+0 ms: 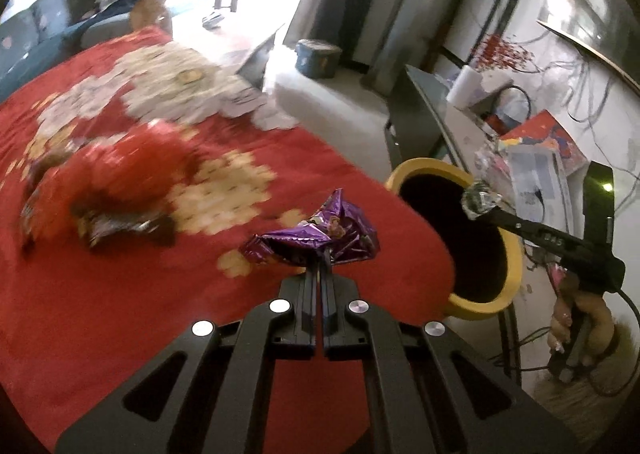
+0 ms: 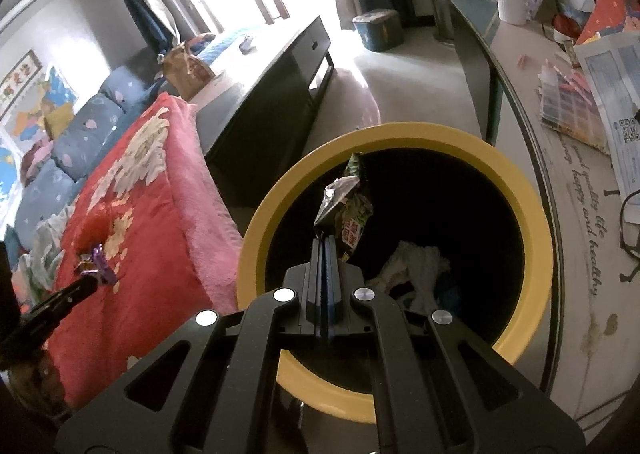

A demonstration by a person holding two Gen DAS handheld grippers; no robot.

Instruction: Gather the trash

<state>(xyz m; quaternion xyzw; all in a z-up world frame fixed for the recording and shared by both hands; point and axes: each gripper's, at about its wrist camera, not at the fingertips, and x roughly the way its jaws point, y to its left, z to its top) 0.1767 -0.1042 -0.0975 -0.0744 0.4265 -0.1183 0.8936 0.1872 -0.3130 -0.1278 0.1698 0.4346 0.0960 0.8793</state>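
Note:
My left gripper (image 1: 320,254) is shut on a crumpled purple foil wrapper (image 1: 316,240) and holds it above the red blanket (image 1: 120,314). My right gripper (image 2: 325,240) is shut on a green and silver snack packet (image 2: 347,210) and holds it over the mouth of the yellow-rimmed trash bin (image 2: 520,182). In the left wrist view the bin (image 1: 514,270) stands to the right, off the blanket's edge, with the right gripper (image 1: 482,200) and its shiny packet above it. White crumpled trash (image 2: 416,266) lies inside the bin. The left gripper with the purple wrapper (image 2: 98,264) shows at the left of the right wrist view.
A red snack bag (image 1: 120,190), blurred, and a dark wrapper (image 1: 128,230) lie on the blanket. A cluttered glass-topped desk (image 2: 576,238) with papers stands right of the bin. A dark coffee table (image 2: 272,94), a blue sofa (image 2: 80,134) and a teal box (image 2: 378,30) lie beyond.

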